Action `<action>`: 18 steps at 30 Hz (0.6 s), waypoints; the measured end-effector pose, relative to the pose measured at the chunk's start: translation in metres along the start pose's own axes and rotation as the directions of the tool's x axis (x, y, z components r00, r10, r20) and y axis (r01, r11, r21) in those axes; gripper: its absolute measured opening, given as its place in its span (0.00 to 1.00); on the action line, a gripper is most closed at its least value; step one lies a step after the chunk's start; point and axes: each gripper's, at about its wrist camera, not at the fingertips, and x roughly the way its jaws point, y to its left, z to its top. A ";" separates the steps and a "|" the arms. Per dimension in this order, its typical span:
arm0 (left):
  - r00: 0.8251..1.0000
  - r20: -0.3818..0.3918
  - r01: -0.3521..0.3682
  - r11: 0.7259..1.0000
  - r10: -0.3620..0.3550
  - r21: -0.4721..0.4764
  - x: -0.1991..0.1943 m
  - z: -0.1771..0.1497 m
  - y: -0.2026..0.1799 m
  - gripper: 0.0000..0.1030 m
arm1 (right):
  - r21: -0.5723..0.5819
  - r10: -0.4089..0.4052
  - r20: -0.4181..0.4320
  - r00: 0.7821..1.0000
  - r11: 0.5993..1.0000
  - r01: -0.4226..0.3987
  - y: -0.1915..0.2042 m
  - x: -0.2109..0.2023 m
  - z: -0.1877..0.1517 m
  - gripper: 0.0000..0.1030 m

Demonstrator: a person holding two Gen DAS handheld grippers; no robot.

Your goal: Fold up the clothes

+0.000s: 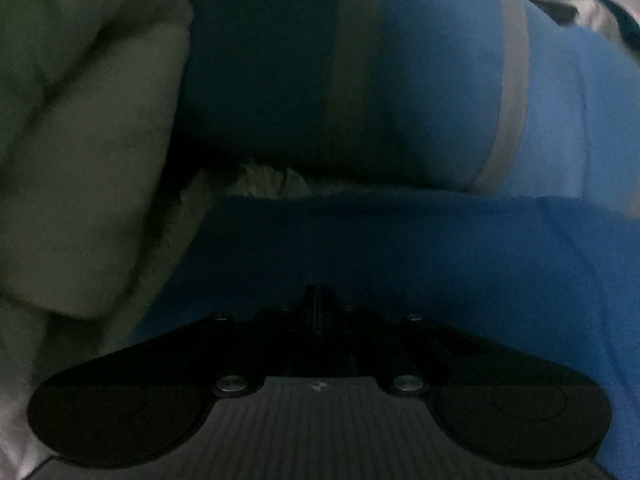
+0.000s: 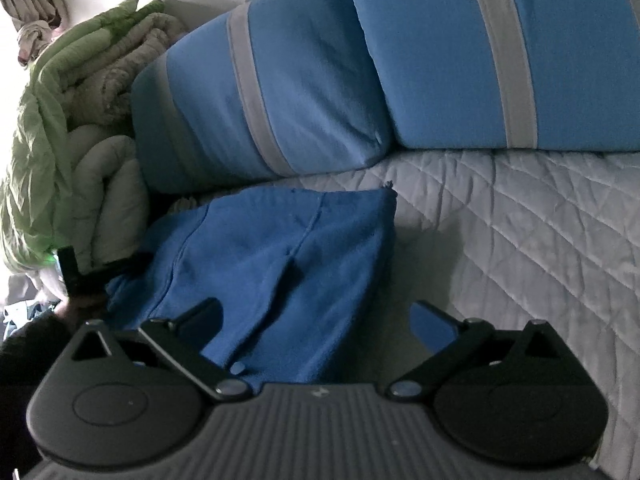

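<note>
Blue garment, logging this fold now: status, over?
Left gripper shut, on blue garment. Right gripper open, garment's near end between its fingers. Garment bunched on quilted bedcover. Striped pillows right behind it.

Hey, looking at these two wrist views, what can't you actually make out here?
- Left wrist view: dark; whether the shut left gripper pinches the blue garment is unclear.
- Right wrist view: the garment's near edge is hidden behind the open right gripper.
- Right wrist view: the black object at the garment's left is cut off by the green comforter and shadow.
- Garment type: cannot tell while it lies bunched on the quilted bedcover.
</note>
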 end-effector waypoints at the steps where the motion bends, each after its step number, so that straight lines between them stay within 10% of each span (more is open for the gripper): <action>1: 1.000 0.006 0.005 1.000 -0.005 -0.005 -0.001 -0.002 0.001 0.01 | -0.004 -0.002 0.000 1.000 1.000 0.002 0.000 0.000 0.000 1.00; 11: 0.984 0.037 -0.180 0.969 0.176 0.167 -0.024 0.005 -0.045 0.00 | 0.009 -0.052 0.030 0.998 0.999 0.051 -0.011 -0.010 -0.002 1.00; 18: 0.993 0.116 -0.023 0.989 0.005 0.149 -0.075 0.023 -0.117 0.00 | 0.063 -0.051 0.061 0.997 0.997 0.047 -0.018 -0.024 -0.002 1.00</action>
